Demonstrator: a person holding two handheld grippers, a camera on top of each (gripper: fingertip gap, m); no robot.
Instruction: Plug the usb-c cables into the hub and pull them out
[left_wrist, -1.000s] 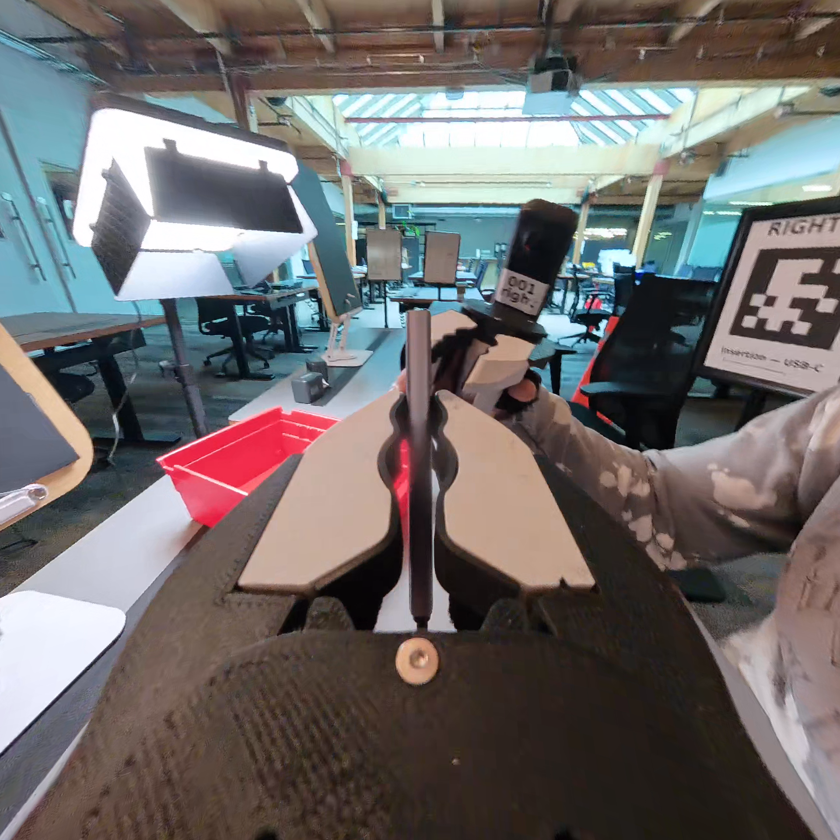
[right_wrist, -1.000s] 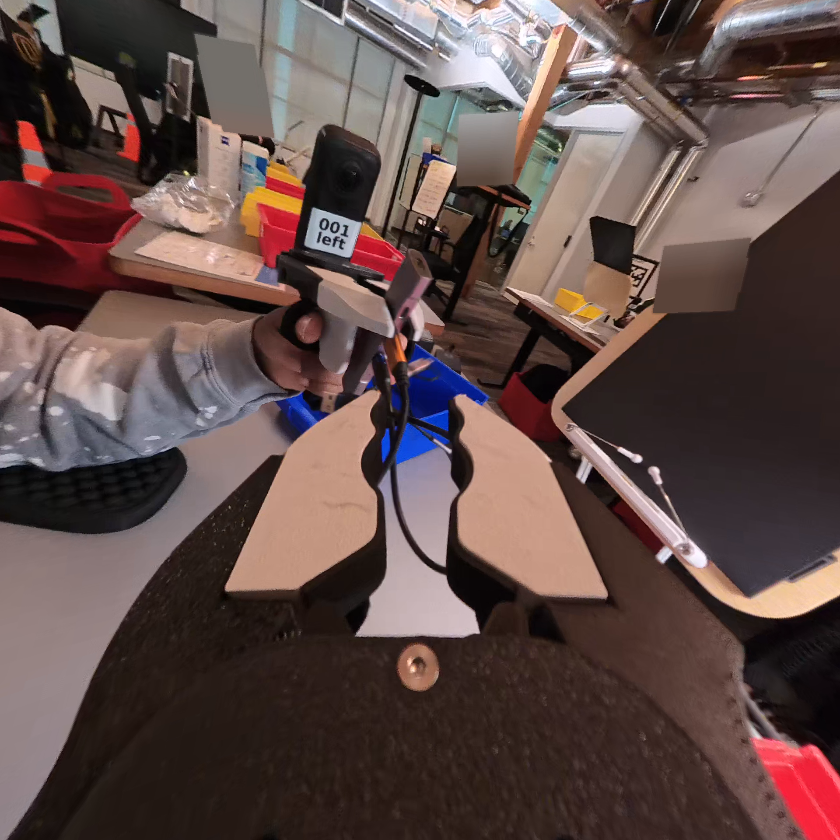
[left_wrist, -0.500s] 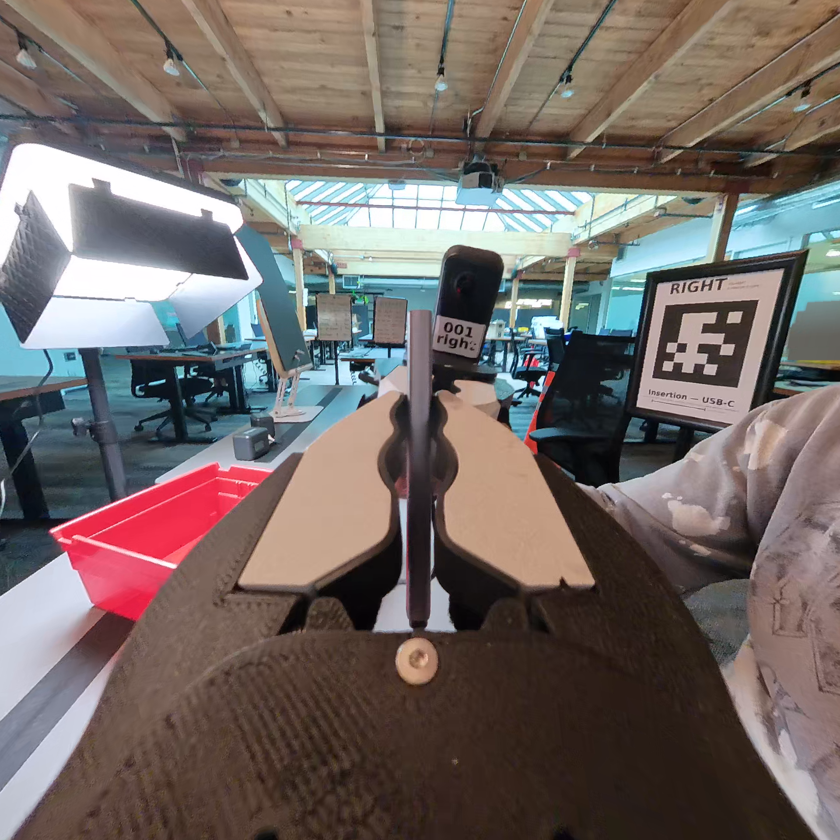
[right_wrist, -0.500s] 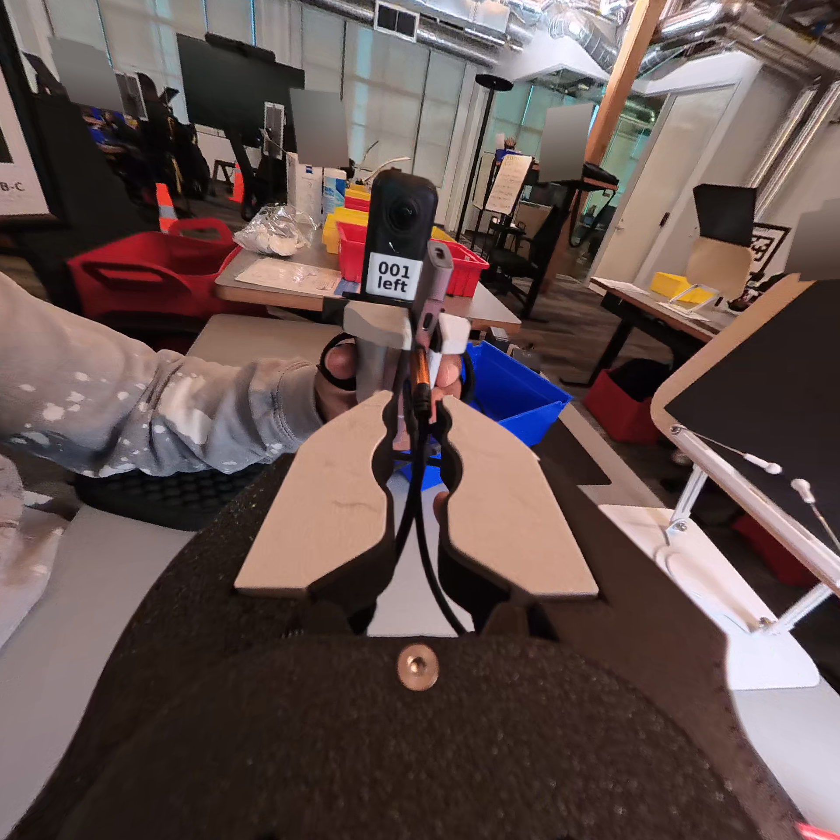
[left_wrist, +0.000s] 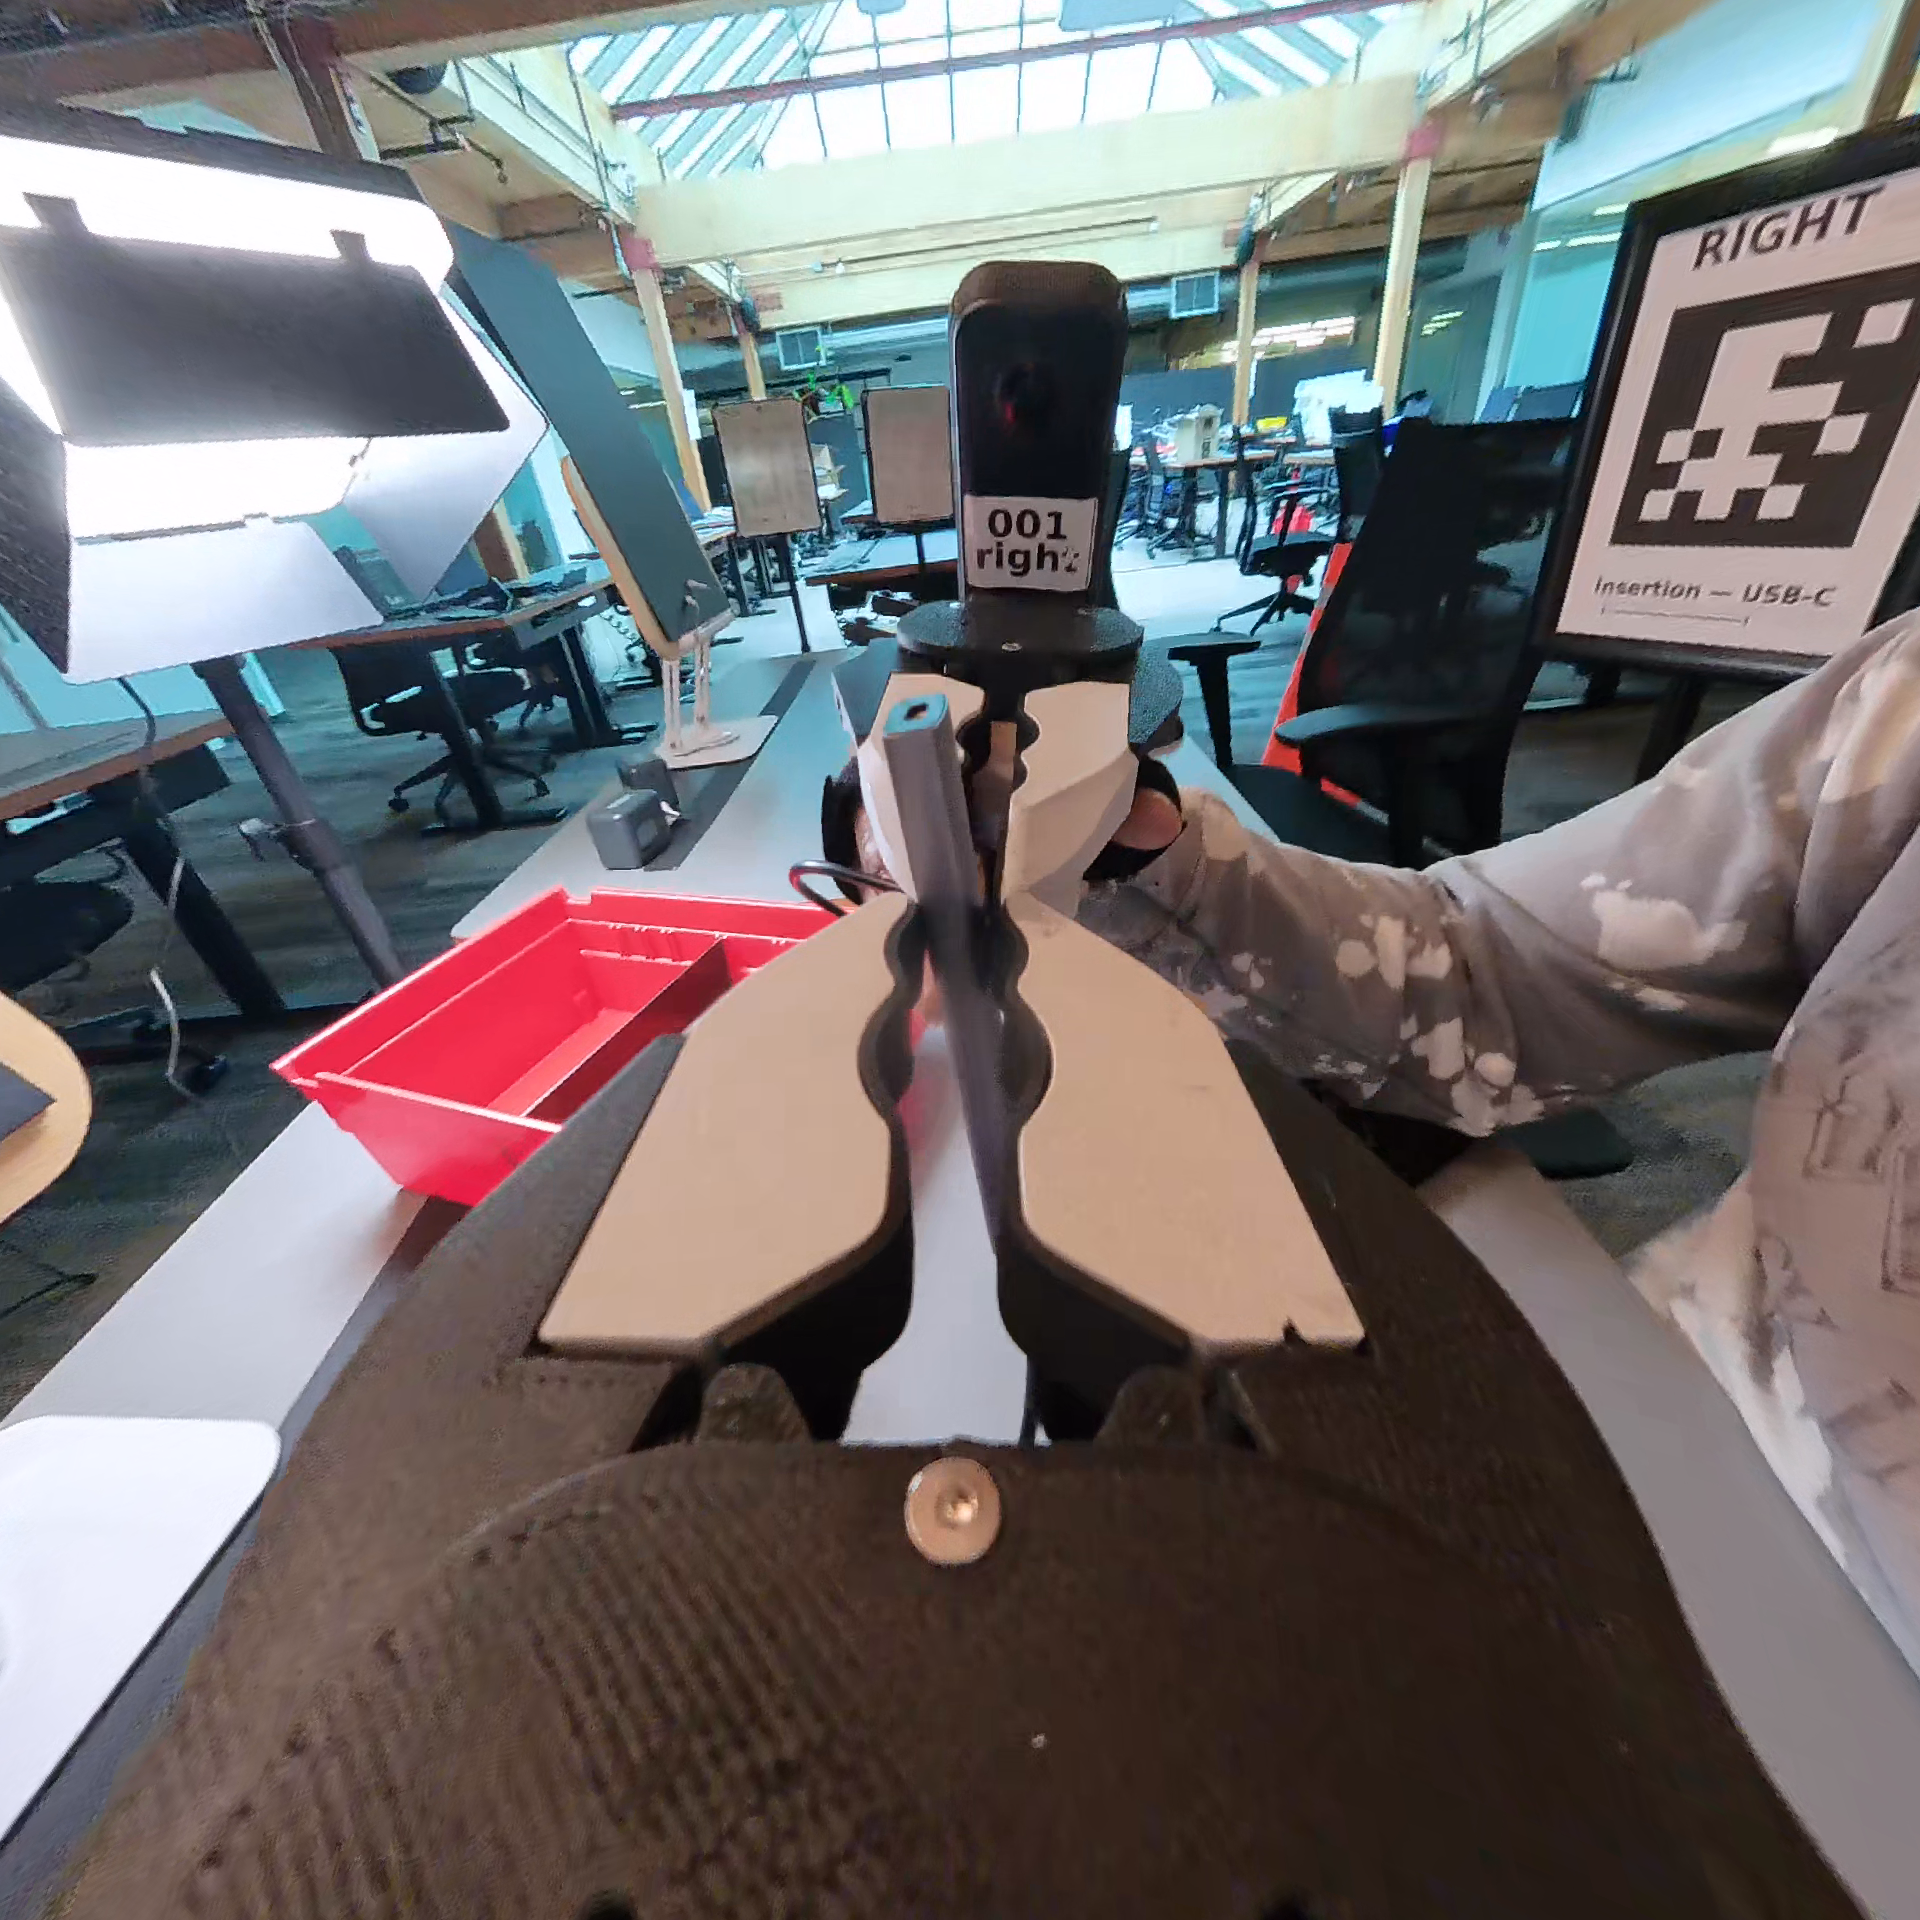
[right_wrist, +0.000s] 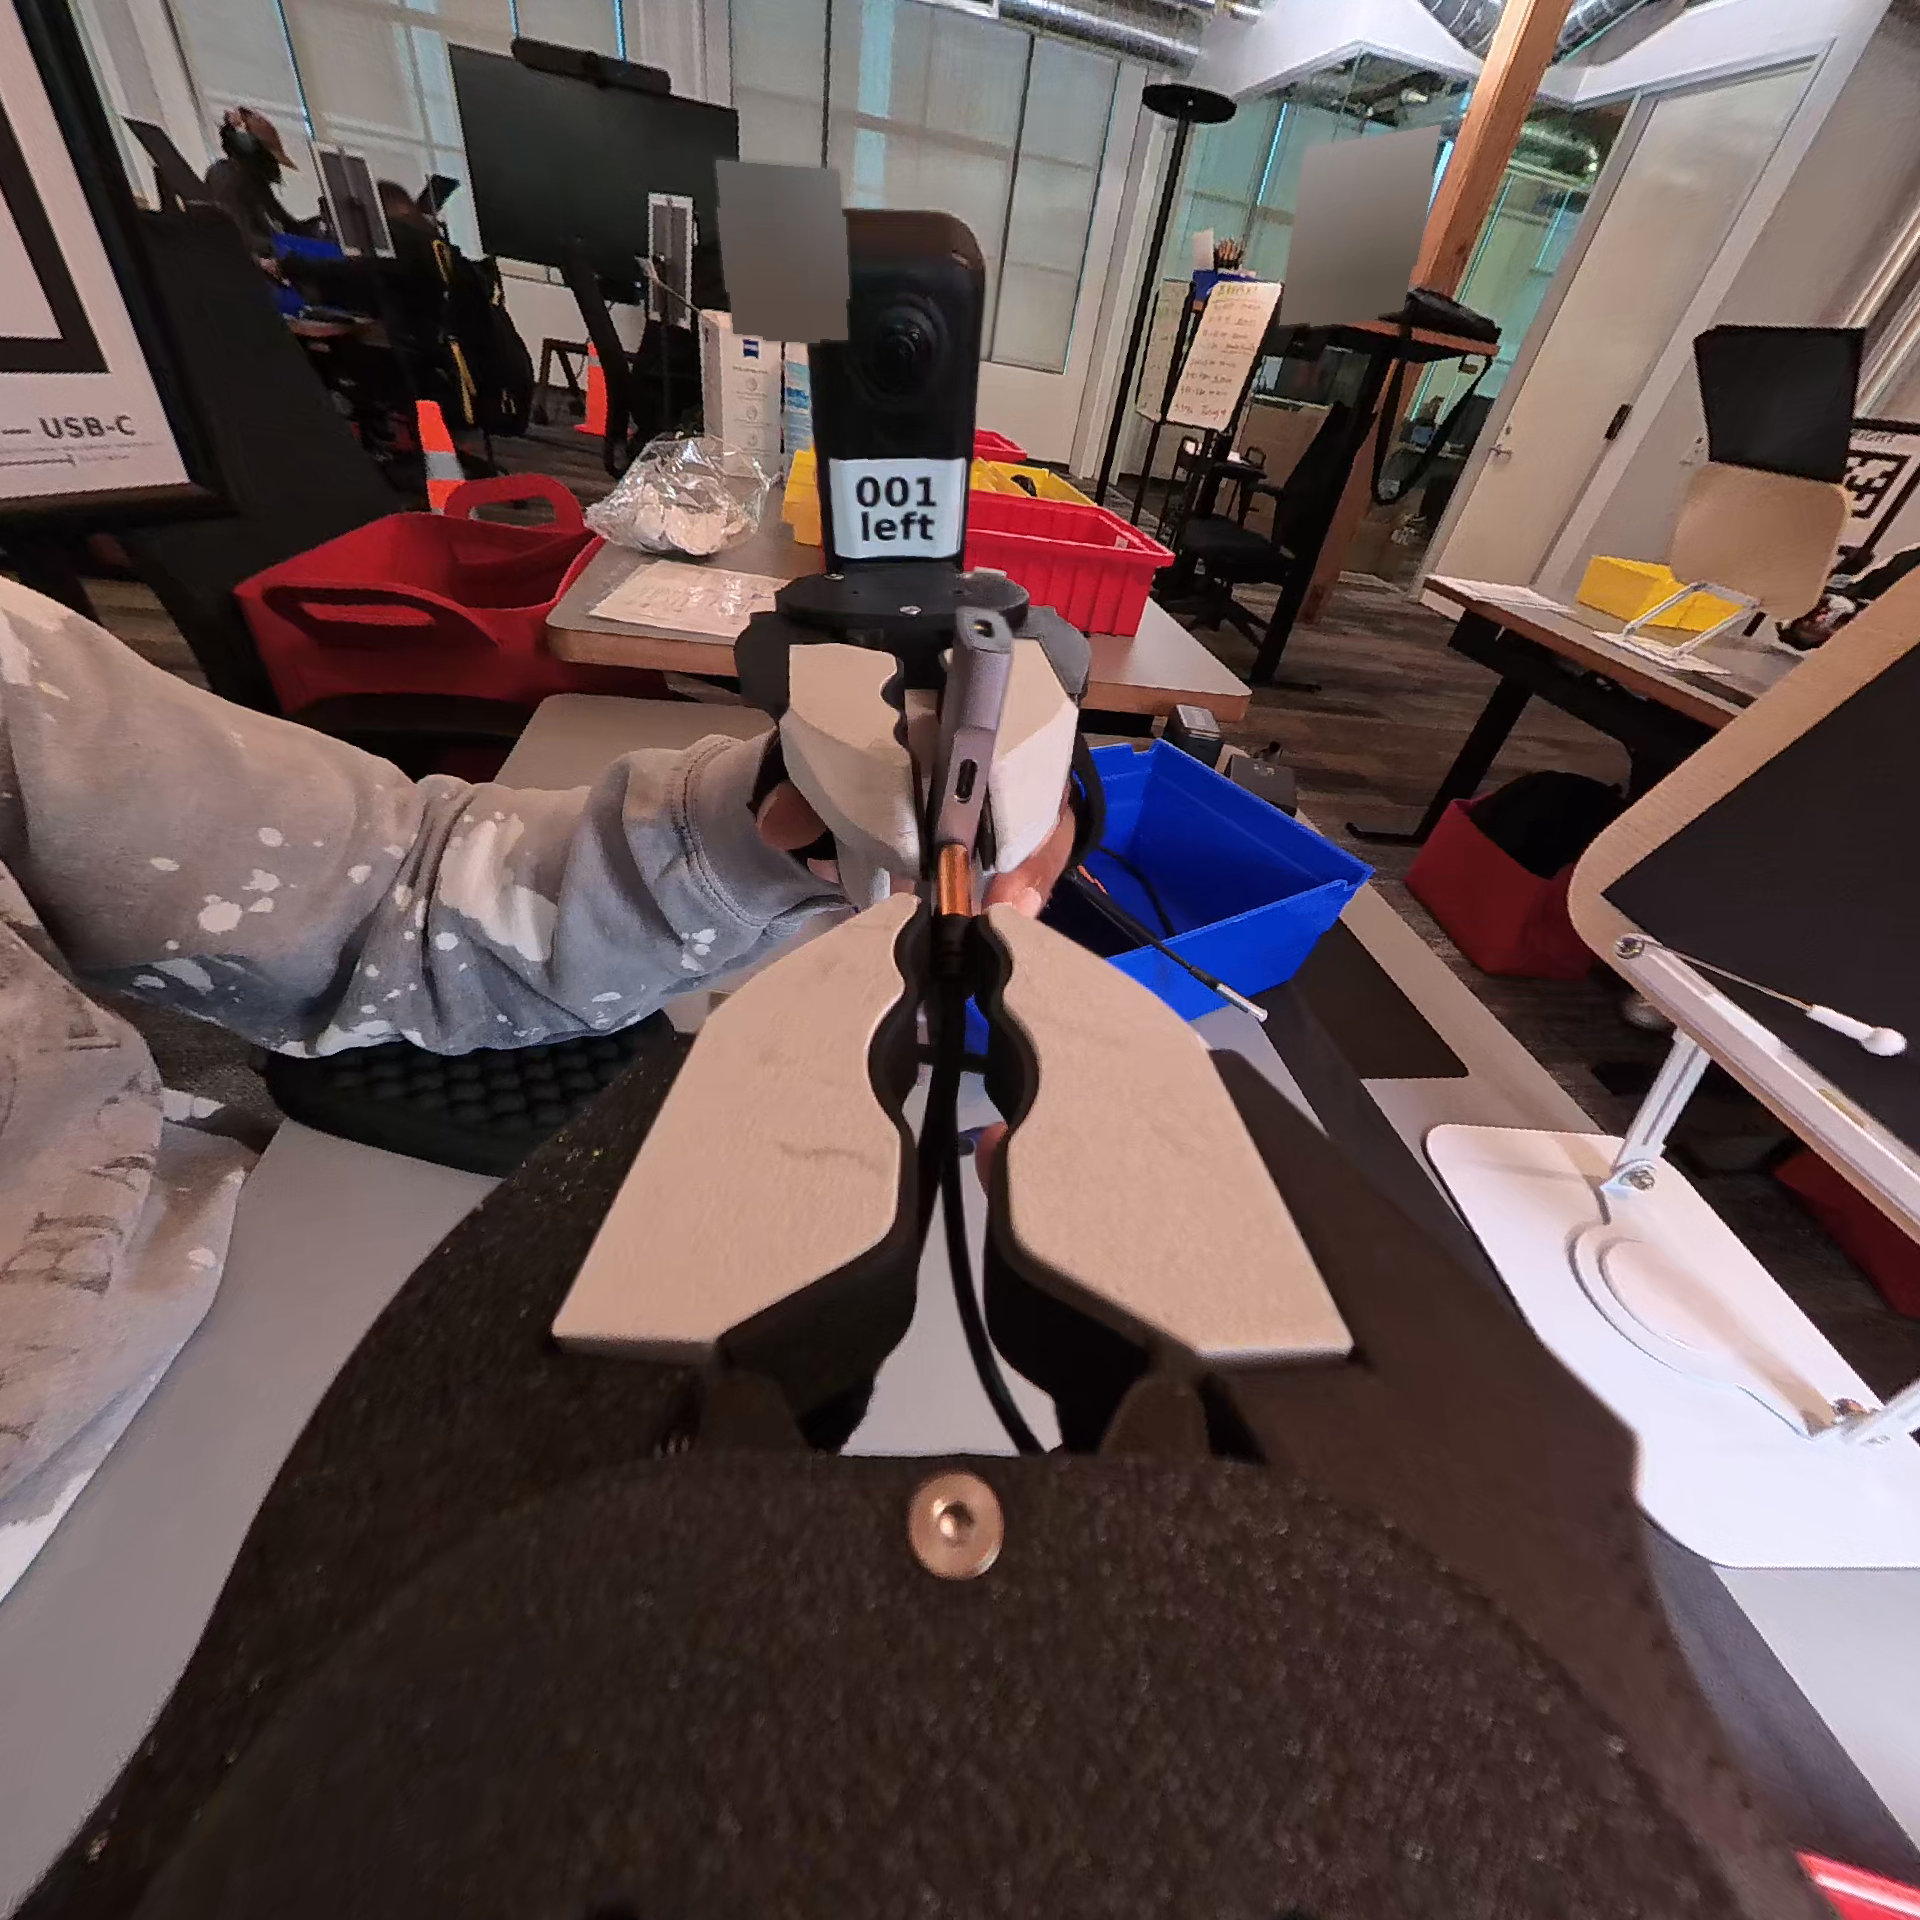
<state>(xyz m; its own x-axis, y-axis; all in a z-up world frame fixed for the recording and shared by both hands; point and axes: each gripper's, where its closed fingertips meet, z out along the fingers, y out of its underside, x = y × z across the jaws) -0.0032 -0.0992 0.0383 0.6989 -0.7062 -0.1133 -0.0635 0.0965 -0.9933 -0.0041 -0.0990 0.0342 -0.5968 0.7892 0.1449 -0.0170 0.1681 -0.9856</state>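
The plug (right_wrist: 951, 883) tip meets the hub (right_wrist: 966, 753), the joint too small to judge. The cable (right_wrist: 961, 1247) runs out of sight beneath the gripper body. The framed sign (left_wrist: 1766, 416) is cut by the edge.

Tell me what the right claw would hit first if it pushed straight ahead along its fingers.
The right claw, shut on the usb-c cable, points at the grey hub held by the left claw. The cable's orange-collared plug would probably meet the hub's lower end first; depth is unclear.
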